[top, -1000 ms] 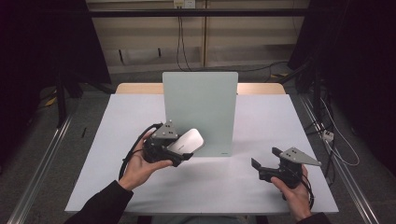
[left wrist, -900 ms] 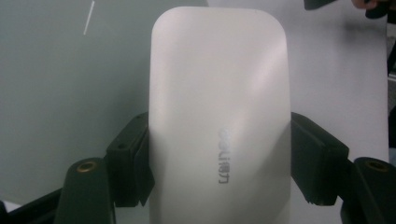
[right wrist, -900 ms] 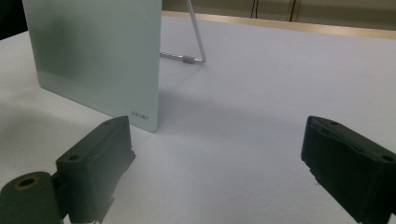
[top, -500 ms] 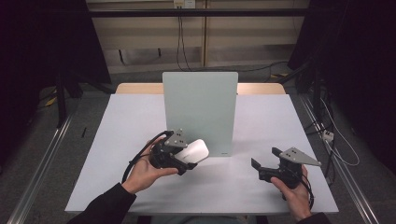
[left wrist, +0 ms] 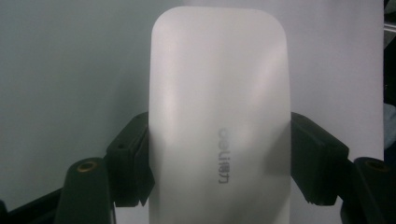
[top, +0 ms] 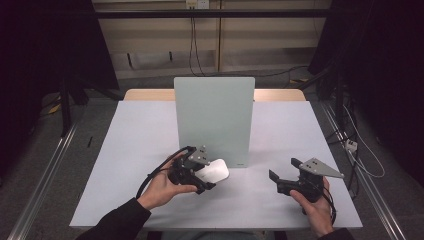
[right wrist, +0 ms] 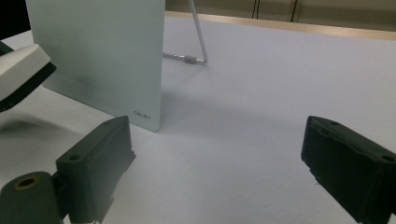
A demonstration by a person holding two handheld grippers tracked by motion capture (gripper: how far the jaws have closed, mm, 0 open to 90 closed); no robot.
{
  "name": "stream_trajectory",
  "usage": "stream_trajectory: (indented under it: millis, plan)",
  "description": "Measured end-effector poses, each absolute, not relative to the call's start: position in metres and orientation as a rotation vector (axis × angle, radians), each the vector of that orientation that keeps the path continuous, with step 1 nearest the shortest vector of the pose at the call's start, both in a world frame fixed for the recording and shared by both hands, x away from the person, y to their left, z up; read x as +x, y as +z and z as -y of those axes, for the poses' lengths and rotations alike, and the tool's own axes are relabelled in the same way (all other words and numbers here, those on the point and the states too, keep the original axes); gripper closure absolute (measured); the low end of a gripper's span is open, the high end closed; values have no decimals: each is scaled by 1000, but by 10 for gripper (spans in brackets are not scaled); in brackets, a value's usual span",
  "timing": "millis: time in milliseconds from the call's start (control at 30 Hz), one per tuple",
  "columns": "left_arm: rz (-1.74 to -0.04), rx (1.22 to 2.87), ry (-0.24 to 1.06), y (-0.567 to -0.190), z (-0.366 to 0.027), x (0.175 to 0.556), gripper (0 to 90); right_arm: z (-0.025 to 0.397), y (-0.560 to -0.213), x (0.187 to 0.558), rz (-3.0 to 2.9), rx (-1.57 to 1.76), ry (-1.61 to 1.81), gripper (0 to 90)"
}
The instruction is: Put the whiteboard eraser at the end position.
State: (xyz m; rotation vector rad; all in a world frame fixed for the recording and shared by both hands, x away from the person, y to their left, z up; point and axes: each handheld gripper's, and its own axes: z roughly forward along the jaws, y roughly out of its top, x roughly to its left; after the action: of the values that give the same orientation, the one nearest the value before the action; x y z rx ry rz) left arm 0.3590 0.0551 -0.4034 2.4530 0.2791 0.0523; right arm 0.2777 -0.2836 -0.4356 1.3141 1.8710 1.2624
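Note:
A white flat device with grey lettering, shaped like a slim mouse, is clamped between the jaws of my left gripper. It hangs low over the table, in front of a pale green upright board. The device's edge shows at the left of the right gripper view. My right gripper is open near the front right of the table, with nothing between its jaws.
The board stands on the white table and leans on a thin wire stand behind it. Metal rails run along both sides of the table, and cables lie on the floor at the right.
My left gripper has carried the white device down and a little to the right, towards the foot of the board. The right gripper has stayed where it was.

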Motion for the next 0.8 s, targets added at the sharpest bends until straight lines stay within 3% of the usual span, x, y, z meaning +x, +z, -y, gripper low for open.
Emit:
stream_trajectory:
  millis: [800]
  plan:
    - [-268,2550,-16,-433,-31,358,311,283,-436,278,-1876,1322,1259,86]
